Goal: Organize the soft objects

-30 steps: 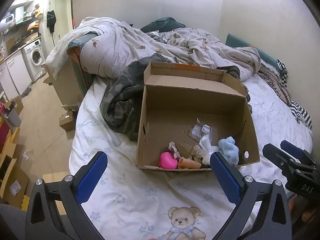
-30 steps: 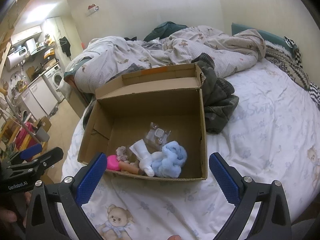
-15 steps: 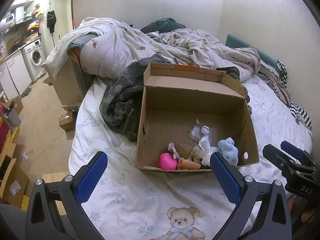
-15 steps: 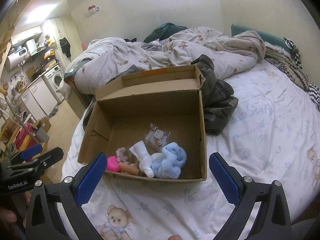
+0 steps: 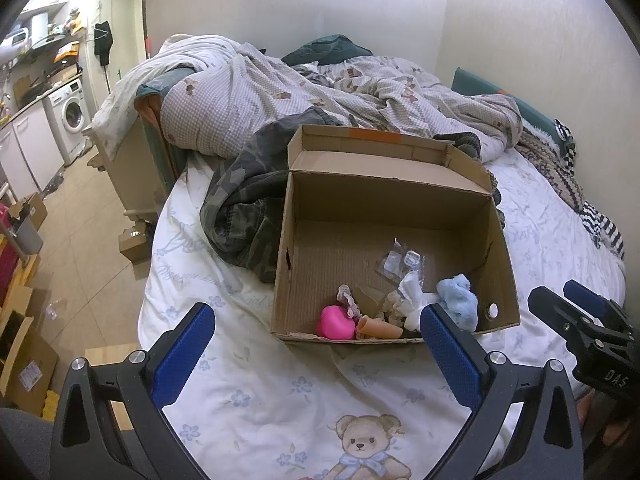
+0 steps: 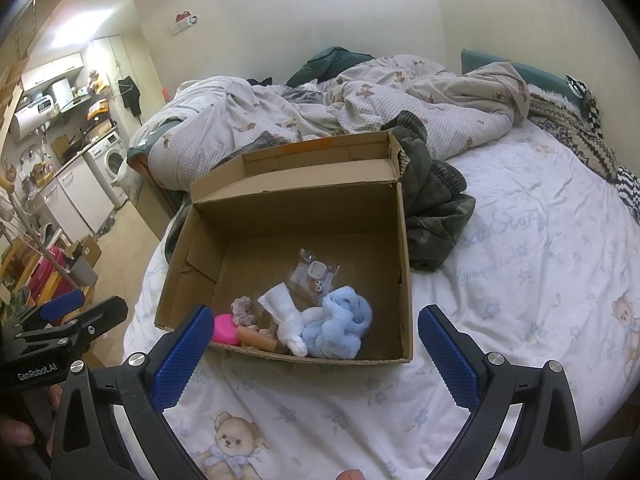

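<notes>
While both grippers hang back over the sheet (image 5: 280,408), the box (image 6: 404,280) sits centre frame, ahead of the jaws in both views, with the soft stuff bunched along its near wall. Left gripper (image 5: 316,344): jaws wide open, nothing held, touching nothing; pink heart (image 5: 336,322) lies straight ahead between the fingers, peach tube (image 5: 380,328) just right of it, long axis running left-right along the wall. Right gripper (image 6: 312,344): jaws wide open too, empty; blue cloth (image 6: 340,326) and white cloth (image 6: 286,318) sit dead ahead between its fingers, white one slanting from upper left to lower right, touching the blue. Scrunchie (image 6: 242,310) beside the heart, clear packet (image 6: 316,274) further back on the box floor. Judging by this, right hand is nearer the blue and white cloths, left hand nearer the heart and tube. Next reach would need to go forward and down over the near wall. Each gripper shows at the other view's edge: right gripper (image 5: 576,312) at lower right, left gripper (image 6: 76,312) at lower left, both clear of the box. Camo jacket (image 5: 244,204) lies behind the box, upper left.
</notes>
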